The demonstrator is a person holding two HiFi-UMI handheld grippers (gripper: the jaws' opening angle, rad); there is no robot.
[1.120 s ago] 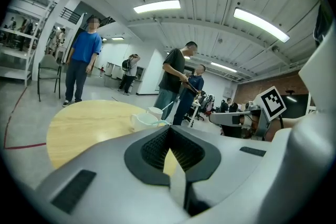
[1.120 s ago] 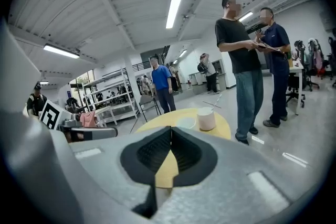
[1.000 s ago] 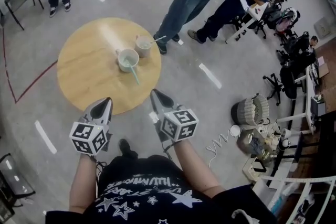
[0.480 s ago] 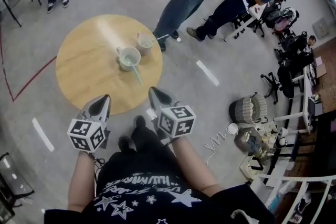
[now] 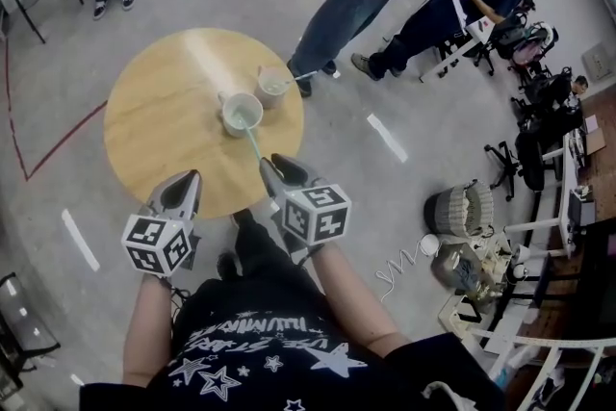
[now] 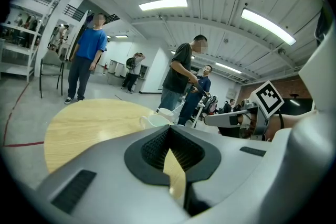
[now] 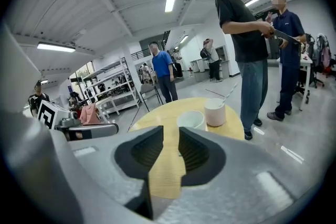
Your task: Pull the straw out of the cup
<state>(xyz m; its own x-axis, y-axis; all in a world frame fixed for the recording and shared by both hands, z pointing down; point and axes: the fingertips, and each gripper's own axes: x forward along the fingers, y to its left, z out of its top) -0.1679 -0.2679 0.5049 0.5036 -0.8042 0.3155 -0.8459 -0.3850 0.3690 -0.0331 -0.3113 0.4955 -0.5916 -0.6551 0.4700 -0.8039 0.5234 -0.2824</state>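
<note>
Nearest, the left gripper [image 5: 189, 182] has its fingers pressed together on nothing. The right gripper [image 5: 270, 166] hangs at the near edge of the round tabletop [image 5: 154, 111], its fingers opening with nothing between them. Just beyond, a pale green straw [image 5: 252, 145] runs from the mug [image 5: 241, 114] toward that edge. A farther cup [image 5: 274, 86] holds a second straw [image 5: 304, 74]. The green one is probably light, thin and crushable: pinch its free near end gently and draw it along its length.
</note>
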